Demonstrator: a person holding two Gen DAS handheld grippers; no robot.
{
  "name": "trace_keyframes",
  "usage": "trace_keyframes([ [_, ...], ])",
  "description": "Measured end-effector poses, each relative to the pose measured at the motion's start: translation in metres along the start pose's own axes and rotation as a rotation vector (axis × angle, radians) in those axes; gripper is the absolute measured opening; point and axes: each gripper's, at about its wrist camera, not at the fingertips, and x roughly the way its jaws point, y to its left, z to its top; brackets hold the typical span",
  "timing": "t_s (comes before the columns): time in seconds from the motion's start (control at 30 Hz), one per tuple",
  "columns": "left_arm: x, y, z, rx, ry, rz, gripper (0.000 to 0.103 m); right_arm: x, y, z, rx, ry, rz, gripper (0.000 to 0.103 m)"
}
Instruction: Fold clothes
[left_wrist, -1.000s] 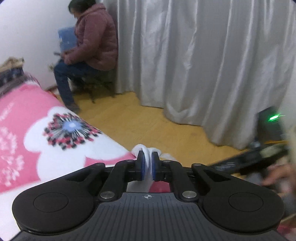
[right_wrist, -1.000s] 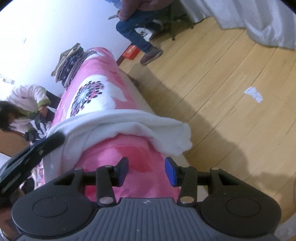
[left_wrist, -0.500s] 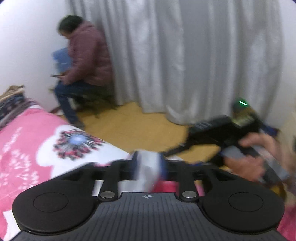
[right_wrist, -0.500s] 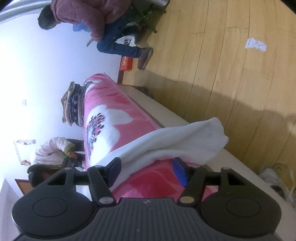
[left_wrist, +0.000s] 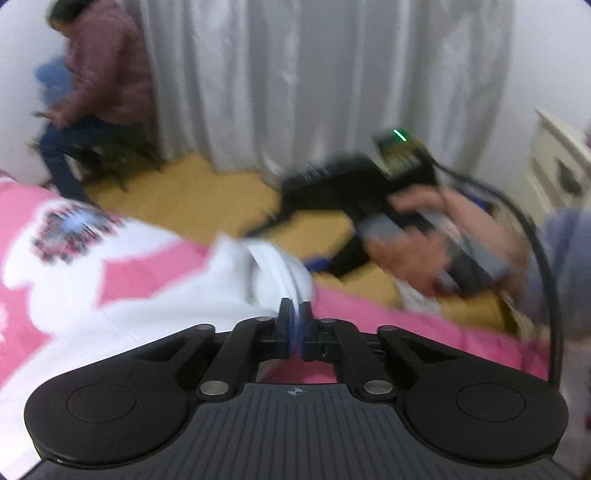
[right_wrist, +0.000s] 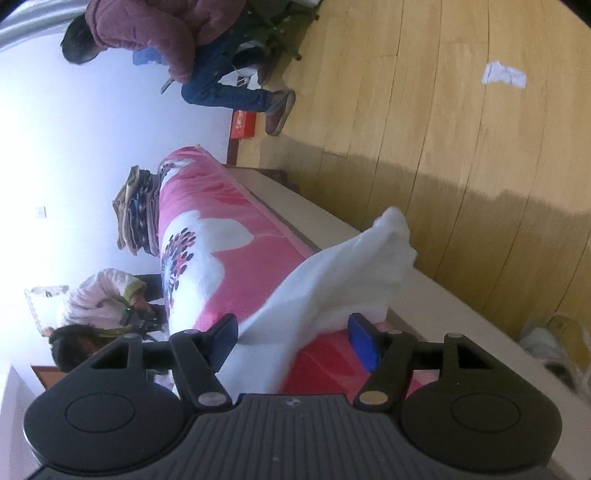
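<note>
Left gripper (left_wrist: 294, 325): jaws fully closed, pads together; the white garment (left_wrist: 266, 273) bunches just ahead of the tips, but the picture is blurred and I cannot tell if any fabric is pinched. 1 second ago it clearly pinched a white fold, and half a second ago the jaws stood apart.
Right gripper (right_wrist: 291, 341): jaws wide and opening; cloth lies between the pads, neither pressing on it. 1 second ago they were narrower, with the garment farther ahead.
White garment (right_wrist: 343, 280): draped over the near edge of the bed, 1 corner lifted into a peak toward the floor; 1 second ago it lay as a flatter roll.
Pink floral blanket (right_wrist: 229, 236): covers the bed under the garment.
Meaning for the task: judged a re-grip, the right side lining up to take fabric; no finished fold shows yet.
Right hand (left_wrist: 424, 254): holds the other gripper's handle, seen from the left wrist.
Seated person (right_wrist: 177, 40): far off by the wall, near the grey curtain (left_wrist: 314, 81).
</note>
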Motion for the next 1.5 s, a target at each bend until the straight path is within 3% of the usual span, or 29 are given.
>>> trace_keyframes([
  [0.13,-0.002,-0.002,-0.001,-0.029,0.012,-0.068,0.0,0.011,0.0,0.002,0.015,0.0,0.004,0.071],
  [0.2,0.002,0.001,-0.002,-0.056,0.031,-0.083,0.0,0.015,0.0,0.003,0.029,-0.013,0.006,0.063],
  [0.27,0.003,0.002,-0.003,-0.063,0.043,-0.089,0.0,0.015,-0.003,0.002,0.051,-0.037,0.003,0.015],
  [0.3,0.003,0.001,-0.003,-0.057,0.049,-0.087,0.0,0.011,-0.004,0.001,0.052,-0.064,-0.005,0.009],
  [0.5,0.001,-0.004,-0.003,-0.069,0.042,-0.05,0.004,-0.037,-0.013,0.002,0.024,-0.347,-0.048,0.007],
  [0.63,-0.013,0.001,-0.002,-0.172,0.041,-0.007,0.02,-0.047,-0.035,-0.004,0.035,-0.345,-0.152,0.007],
  [0.67,-0.021,0.003,-0.003,-0.194,0.035,0.017,0.02,-0.046,-0.042,-0.008,0.025,-0.338,-0.189,0.008],
  [0.73,-0.04,0.006,-0.006,-0.236,0.021,0.08,0.02,-0.042,-0.052,-0.01,-0.013,-0.319,-0.263,0.011],
  [0.87,-0.083,0.018,-0.021,-0.322,0.037,0.237,0.026,-0.036,-0.056,-0.009,-0.05,-0.322,-0.426,0.03],
  [1.03,-0.15,0.041,-0.062,-0.504,0.033,0.486,0.028,-0.056,-0.051,-0.012,-0.079,-0.4,-0.685,0.033],
  [1.13,-0.187,0.053,-0.095,-0.622,0.02,0.592,0.03,-0.078,-0.032,-0.026,-0.137,-0.402,-0.544,0.033],
  [1.27,-0.225,0.05,-0.141,-0.701,0.03,0.682,0.03,-0.082,0.042,-0.075,-0.432,-0.292,-0.387,0.037],
  [1.33,-0.244,0.041,-0.162,-0.725,0.007,0.692,0.032,-0.079,0.082,-0.112,-0.6,-0.202,-0.295,0.041],
  [1.4,-0.258,0.033,-0.182,-0.722,-0.032,0.683,0.04,-0.074,0.115,-0.148,-0.723,-0.102,-0.201,0.042],
  [1.5,-0.258,0.034,-0.195,-0.659,-0.097,0.659,0.05,-0.066,0.147,-0.209,-0.902,0.021,-0.09,0.045],
])
